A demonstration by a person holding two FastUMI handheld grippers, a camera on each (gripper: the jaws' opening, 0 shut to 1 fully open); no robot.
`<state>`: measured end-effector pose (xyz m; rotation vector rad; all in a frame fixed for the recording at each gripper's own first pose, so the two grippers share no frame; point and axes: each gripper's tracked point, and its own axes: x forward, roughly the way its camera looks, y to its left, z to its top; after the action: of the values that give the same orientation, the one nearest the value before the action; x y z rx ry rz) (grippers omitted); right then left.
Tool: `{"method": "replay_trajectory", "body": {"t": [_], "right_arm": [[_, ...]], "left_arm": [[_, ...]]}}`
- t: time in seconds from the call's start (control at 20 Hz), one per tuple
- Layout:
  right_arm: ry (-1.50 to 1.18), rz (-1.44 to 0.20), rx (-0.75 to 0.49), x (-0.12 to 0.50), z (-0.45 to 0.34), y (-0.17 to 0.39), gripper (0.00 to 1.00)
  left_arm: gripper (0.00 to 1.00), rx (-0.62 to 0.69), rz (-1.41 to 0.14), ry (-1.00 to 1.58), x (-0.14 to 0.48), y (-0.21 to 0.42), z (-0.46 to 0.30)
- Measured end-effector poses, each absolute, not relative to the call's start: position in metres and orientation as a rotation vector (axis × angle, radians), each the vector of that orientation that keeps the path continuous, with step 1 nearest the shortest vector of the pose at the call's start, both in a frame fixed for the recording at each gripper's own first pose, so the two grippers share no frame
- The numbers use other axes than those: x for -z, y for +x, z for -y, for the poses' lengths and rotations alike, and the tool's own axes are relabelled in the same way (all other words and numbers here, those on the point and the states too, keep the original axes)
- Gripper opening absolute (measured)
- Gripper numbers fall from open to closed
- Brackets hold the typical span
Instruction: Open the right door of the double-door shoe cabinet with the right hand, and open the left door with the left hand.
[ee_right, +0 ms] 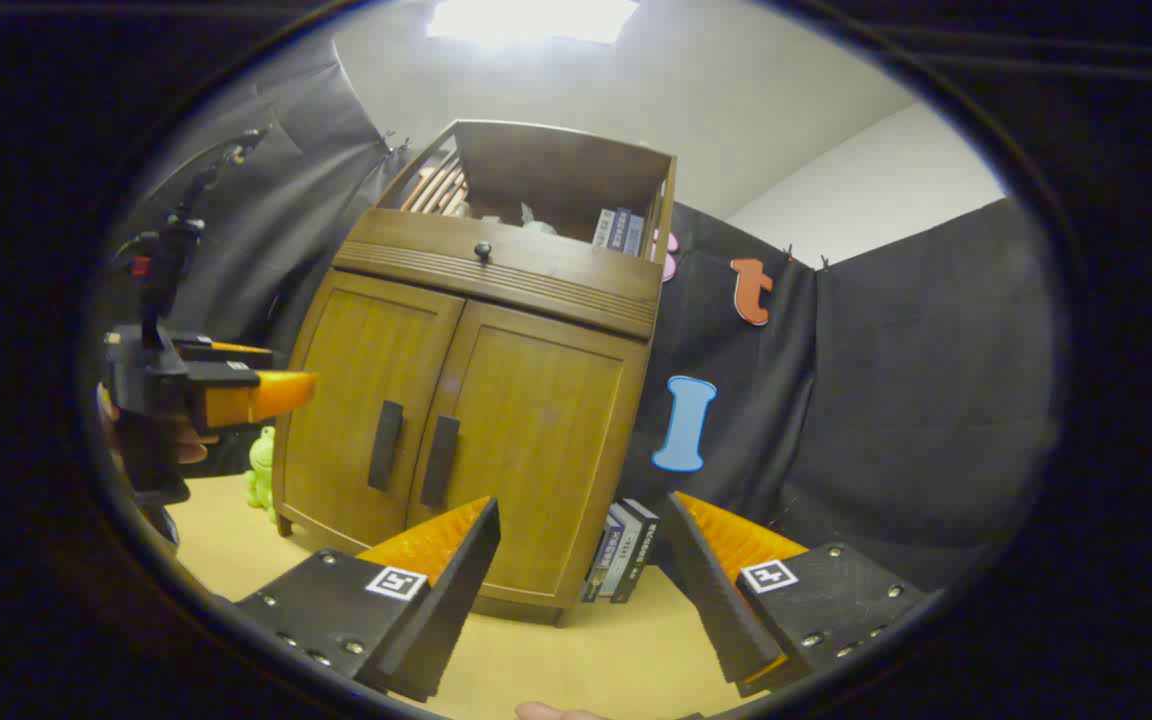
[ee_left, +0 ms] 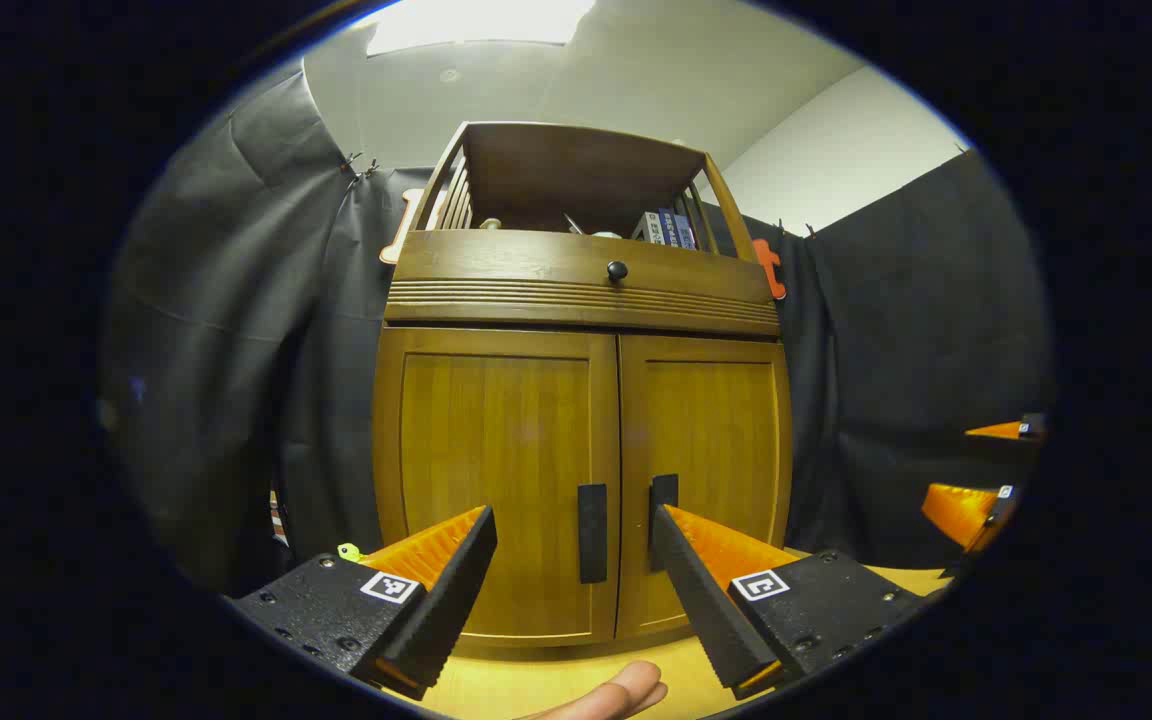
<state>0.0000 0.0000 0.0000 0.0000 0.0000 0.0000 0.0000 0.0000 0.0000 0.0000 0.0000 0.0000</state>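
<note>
- So far, judging by how things lie, nothing of the task is done: the right door (ee_left: 704, 480) and the left door (ee_left: 501, 480) of the shoe cabinet (ee_right: 466, 400) both sit flush and closed, their inner edges meeting down the middle.
- Each door carries a dark upright handle beside that seam: the left handle (ee_left: 592, 532) and the right handle (ee_left: 663, 495) stand near each other, untouched.
- In the left gripper view, the left gripper (ee_left: 576, 560) has its fingers spread wide with nothing between them; it faces the seam, apart from the doors.
- In the right gripper view, the right gripper (ee_right: 581, 560) is likewise spread and empty, aimed past the cabinet's right front corner, well apart from its handle.
- What is left, I judge: bring each claw to its own handle, pinch it and swing the door out, right door first as the task is worded.
- The cabinet stands on the desk (ee_right: 596, 650), toward its back edge by the cloth wall.
- Its open top shelf (ee_left: 576, 190) holds a few books (ee_left: 666, 230) at the right end and some small items too dim to name.
- The drawer (ee_left: 576, 268) below that shelf, with a round knob (ee_left: 617, 270), is closed; its contents are hidden, as are those behind the doors.
- More books (ee_right: 621, 560) lean against the cabinet's right side on the desk, and a green toy frog (ee_right: 261, 465) sits at its left side.
</note>
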Motion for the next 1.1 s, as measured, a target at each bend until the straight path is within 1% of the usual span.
{"method": "replay_trajectory", "body": {"t": [0.1, 0.25, 0.3, 0.35, 0.4, 0.55, 0.6, 0.65, 0.7, 0.75, 0.8, 0.85, 0.9, 0.95, 1.0, 1.1], "right_arm": [[0.029, -0.022, -0.019, 0.007, -0.009, 0.007, 0.98], [0.061, -0.021, -0.024, 0.000, -0.016, 0.008, 0.98], [0.055, -0.010, -0.012, -0.009, -0.016, 0.007, 0.94], [0.050, -0.007, 0.004, -0.014, -0.015, 0.007, 0.94], [0.043, -0.007, 0.016, -0.017, -0.014, 0.006, 0.98], [0.040, -0.016, 0.016, -0.016, -0.022, 0.006, 0.99], [0.037, -0.027, 0.012, -0.013, -0.025, 0.006, 0.94], [0.032, -0.041, 0.012, -0.008, -0.025, 0.006, 0.94], [0.024, -0.044, 0.004, -0.009, -0.030, 0.004, 0.98], [0.022, -0.036, -0.003, -0.012, -0.033, 0.002, 0.98], [0.023, -0.027, -0.010, -0.015, -0.036, 0.002, 1.00], [0.027, -0.023, -0.018, -0.017, -0.038, 0.001, 0.94], [0.032, -0.022, -0.023, -0.017, -0.040, 0.001, 0.94], [0.037, -0.023, -0.023, -0.014, -0.039, 0.001, 0.94], [0.041, -0.028, -0.026, -0.009, -0.040, 0.001, 0.94], [0.054, -0.038, -0.033, 0.002, -0.040, 0.005, 0.94]], "left_arm": [[0.96, 0.031, 0.005, 0.005, -0.002, 0.000, 0.009], [0.99, 0.039, 0.006, -0.003, -0.003, -0.001, 0.003], [0.96, 0.043, 0.009, -0.009, -0.005, 0.000, 0.001], [0.99, 0.040, 0.010, -0.016, -0.005, 0.001, -0.003], [0.99, 0.037, 0.010, -0.019, -0.005, 0.004, -0.006], [0.98, 0.034, -0.035, -0.021, 0.010, 0.013, -0.008], [0.97, 0.038, -0.060, -0.026, 0.016, 0.014, -0.006], [0.96, 0.052, -0.076, -0.034, 0.020, 0.014, -0.003], [0.97, 0.064, -0.088, -0.040, 0.021, 0.013, 0.001], [0.97, 0.070, -0.081, -0.039, 0.018, 0.013, 0.003], [0.98, 0.069, -0.064, -0.030, 0.014, 0.012, 0.004], [0.98, 0.057, -0.051, -0.017, 0.013, 0.012, 0.003], [0.96, 0.042, -0.045, -0.005, 0.014, 0.013, 0.002], [0.97, 0.033, -0.043, 0.004, 0.016, 0.015, 0.002], [0.96, 0.022, -0.048, 0.006, 0.019, 0.016, 0.003], [0.96, 0.003, -0.063, -0.006, 0.025, 0.017, 0.004]]}}
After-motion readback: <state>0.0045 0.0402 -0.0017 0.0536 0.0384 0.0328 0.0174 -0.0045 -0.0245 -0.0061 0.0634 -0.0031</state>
